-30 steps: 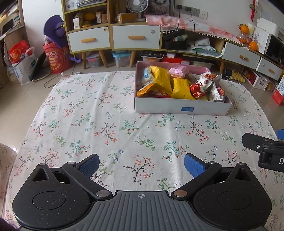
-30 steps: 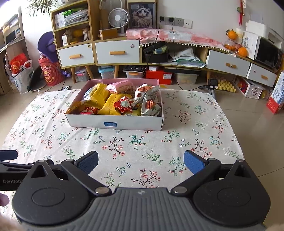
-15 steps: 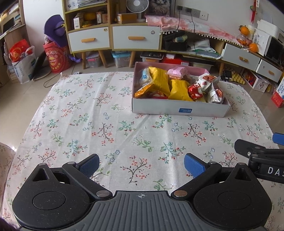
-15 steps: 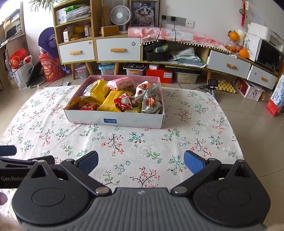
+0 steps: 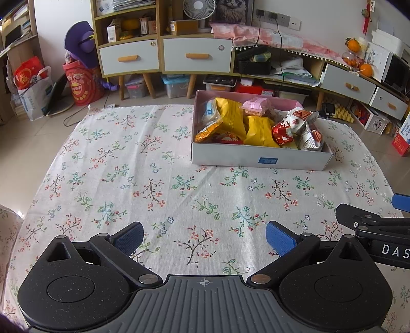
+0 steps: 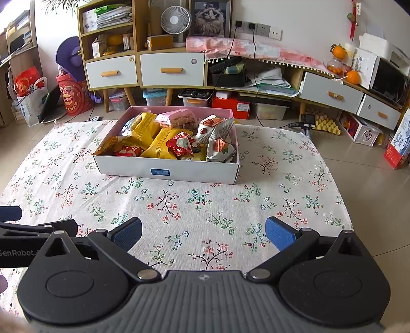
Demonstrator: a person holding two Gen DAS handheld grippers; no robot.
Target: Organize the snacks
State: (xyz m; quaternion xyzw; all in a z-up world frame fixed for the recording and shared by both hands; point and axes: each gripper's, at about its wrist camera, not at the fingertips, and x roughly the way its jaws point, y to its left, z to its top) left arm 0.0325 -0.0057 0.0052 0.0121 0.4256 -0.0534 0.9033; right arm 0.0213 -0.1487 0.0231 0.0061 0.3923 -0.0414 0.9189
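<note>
A white box with a pink inside (image 5: 258, 158) (image 6: 166, 171) stands on the floral tablecloth toward the far side. It holds several snack packets: yellow bags (image 5: 258, 130) (image 6: 164, 142), a pink packet (image 5: 256, 105) (image 6: 175, 117), a red packet (image 5: 282, 133) (image 6: 180, 146) and silver-white packets (image 5: 305, 128) (image 6: 217, 138). My left gripper (image 5: 203, 238) is open and empty, low over the near cloth. My right gripper (image 6: 203, 234) is open and empty beside it, also well short of the box. Each gripper's side shows at the edge of the other's view.
The floral tablecloth (image 5: 128, 166) (image 6: 282, 184) covers the table. Beyond it stand wooden cabinets with drawers (image 5: 197, 55) (image 6: 171, 69), a fan (image 6: 175, 19), floor bags (image 5: 30, 87) and storage bins. Tiled floor lies to the right (image 6: 371, 179).
Both grippers have drawn back a little from the box and stayed open. The right gripper's side has slid further into the left wrist view.
</note>
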